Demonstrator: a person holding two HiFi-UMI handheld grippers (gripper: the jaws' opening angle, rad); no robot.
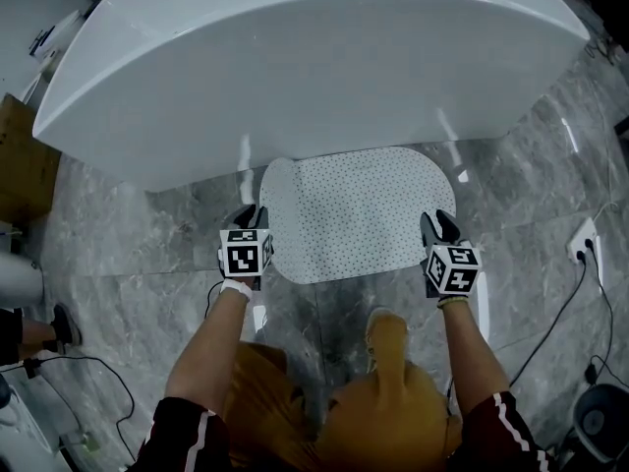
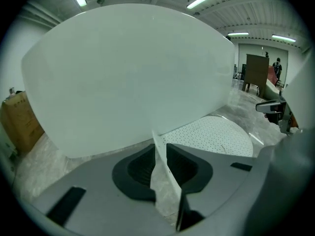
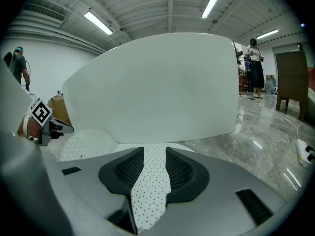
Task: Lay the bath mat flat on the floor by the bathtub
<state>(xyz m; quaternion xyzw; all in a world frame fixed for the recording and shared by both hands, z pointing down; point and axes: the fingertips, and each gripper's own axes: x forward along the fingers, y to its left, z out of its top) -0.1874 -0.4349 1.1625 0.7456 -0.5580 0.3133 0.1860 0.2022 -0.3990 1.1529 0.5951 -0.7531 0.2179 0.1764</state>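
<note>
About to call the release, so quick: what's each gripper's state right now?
Left gripper: closed on the near left corner of the bath mat.
Right gripper: closed on the bath mat's near right corner.

- Bath mat [image 1: 354, 214] lay on floor [image 1: 147, 254], just before bathtub [image 1: 314, 57].
- Left gripper [image 1: 248, 216] was at mat's near left corner and right gripper [image 1: 439, 227] at near right corner, mat edge between each one's jaws.
</note>
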